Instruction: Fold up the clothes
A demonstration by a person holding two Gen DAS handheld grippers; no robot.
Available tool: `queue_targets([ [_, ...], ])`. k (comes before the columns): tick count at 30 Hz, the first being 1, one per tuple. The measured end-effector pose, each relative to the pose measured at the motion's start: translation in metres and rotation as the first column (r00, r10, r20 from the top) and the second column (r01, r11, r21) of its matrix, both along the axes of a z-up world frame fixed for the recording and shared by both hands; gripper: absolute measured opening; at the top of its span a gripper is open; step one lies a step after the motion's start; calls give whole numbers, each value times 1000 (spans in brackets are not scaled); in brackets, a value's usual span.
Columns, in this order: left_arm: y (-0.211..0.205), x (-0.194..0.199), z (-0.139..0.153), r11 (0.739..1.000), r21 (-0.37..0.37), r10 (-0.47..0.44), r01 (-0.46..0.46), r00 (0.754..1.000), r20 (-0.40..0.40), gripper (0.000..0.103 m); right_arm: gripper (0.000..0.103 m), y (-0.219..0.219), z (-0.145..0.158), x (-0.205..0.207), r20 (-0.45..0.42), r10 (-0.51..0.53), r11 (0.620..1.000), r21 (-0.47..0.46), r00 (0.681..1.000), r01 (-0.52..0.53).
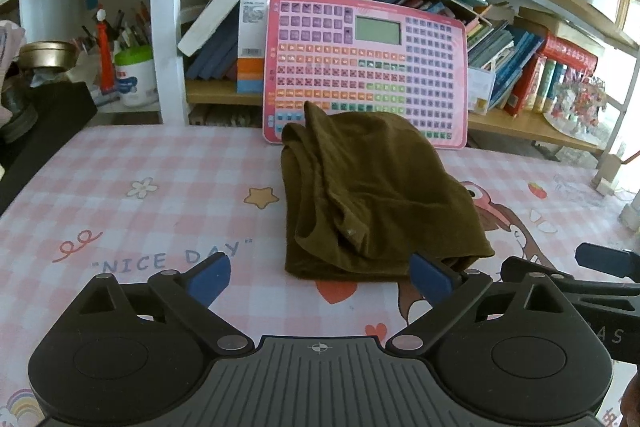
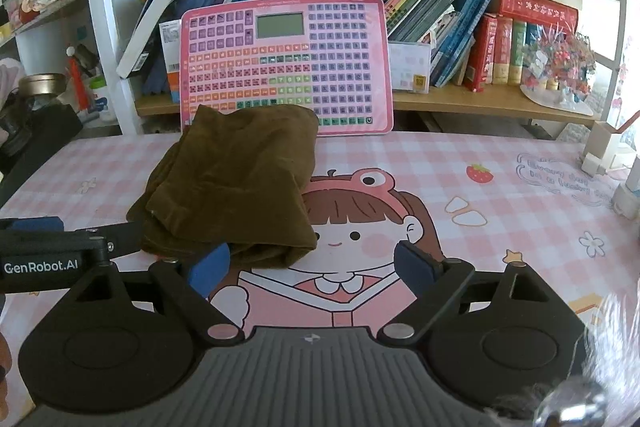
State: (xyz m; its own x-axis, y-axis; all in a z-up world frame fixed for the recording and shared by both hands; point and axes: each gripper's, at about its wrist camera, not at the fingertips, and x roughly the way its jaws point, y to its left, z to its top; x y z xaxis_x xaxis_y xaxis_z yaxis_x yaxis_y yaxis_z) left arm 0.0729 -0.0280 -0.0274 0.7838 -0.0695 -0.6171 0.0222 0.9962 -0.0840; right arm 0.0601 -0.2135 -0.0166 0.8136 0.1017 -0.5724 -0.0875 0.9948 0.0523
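Left claw point(image 1: 320, 281) first. Its body fills the bottom of the left view and hides the mat point(image 1: 160, 195) under it; the hand holding it is out of frame. The right pad's tip overlaps the near corner of the cloth point(image 1: 376, 203) – touching or just above, can't tell. Jaws wide apart, nothing gripped; only bare mat and the cloth's near hem show btwn the pads. The claw points fwd and down at the table.

The cloth, a brown garment folded to a thick bundle, lies just ahead of this claw and a bit to its right. Its far end covers the bottom edge of the pink board point(image 1: 366, 67) standing against the shelf point(image 1: 216, 93). What kind of garment it is can't be told from the folds.

Right claw point(image 2: 312, 267) – also spread wide, holding nothing. The cloth point(image 2: 232, 183) lies ahead and to its left, the near edge just past the left pad; contact unclear. The left claw's arm crosses the left edge of the right view and hides the cloth's near-left corner. A blurred pale shape at bottom right can't be made out. It's pitched fwd and down too.
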Motion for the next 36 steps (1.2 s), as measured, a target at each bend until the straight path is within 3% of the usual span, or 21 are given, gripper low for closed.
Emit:
queue_targets([
  [10, -4, -8, -2, 1000, 26, 15, -15, 1000, -17, 99, 90, 1, -3, -4, -21, -13, 999, -48, 1000, 12],
  [18, -9, -14, -4, 999, 52, 9, -8, 1000, -20, 99, 101, -2, -5, -10, -26, -50, 996, -69, 998, 48],
  [36, -9, -19, -3, 998, 69, 10, -8, 1000, -18, 99, 103, -1, -2, -14, -33, -63, 995, -76, 997, 60],
])
